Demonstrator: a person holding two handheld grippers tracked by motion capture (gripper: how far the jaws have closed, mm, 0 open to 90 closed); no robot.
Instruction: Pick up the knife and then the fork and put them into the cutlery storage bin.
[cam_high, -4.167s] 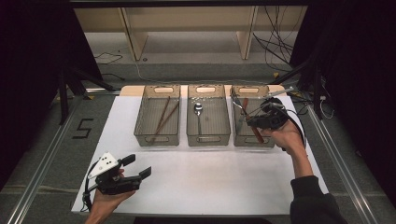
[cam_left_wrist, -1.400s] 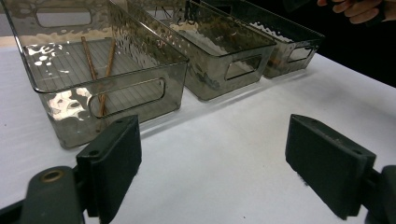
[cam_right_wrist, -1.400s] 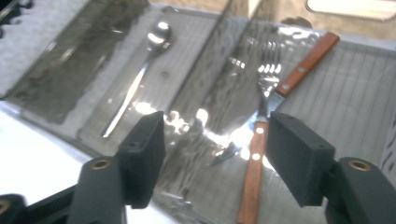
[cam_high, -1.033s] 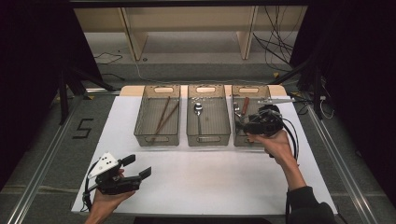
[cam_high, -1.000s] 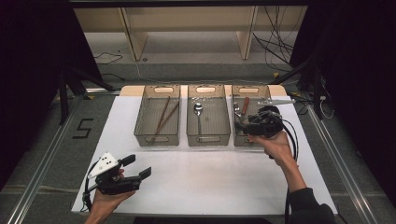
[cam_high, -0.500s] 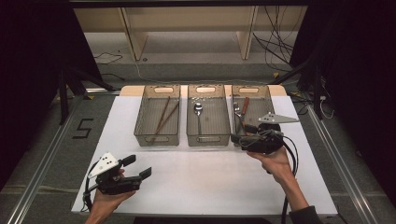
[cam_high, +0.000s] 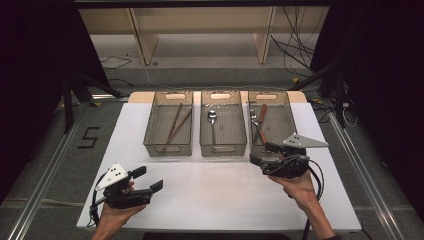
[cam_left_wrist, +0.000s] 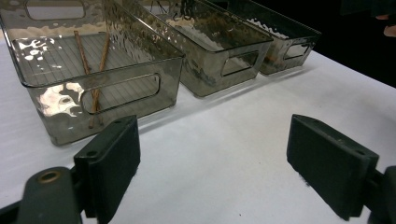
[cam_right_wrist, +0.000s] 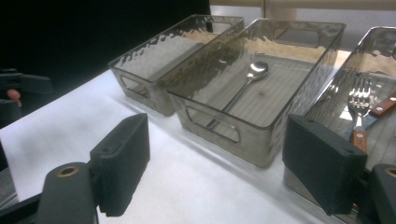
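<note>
From my remote station I see the right hand-held gripper (cam_high: 261, 153), its jaws just opened wide with nothing between them, hovering just in front of the right bin (cam_high: 286, 117), where the fork (cam_high: 254, 119) lies inside beside a wooden-handled knife (cam_high: 261, 120), a little beyond the fingertips. The right gripper view shows the fork's tines (cam_right_wrist: 359, 88) plainly, which the high view leaves small and blurred, while the high view shows my left hand-held gripper (cam_high: 150, 179) spread empty near the surface (cam_high: 210, 185) front edge. The fork's long axis runs front to back along the bin, tines toward the far end.
</note>
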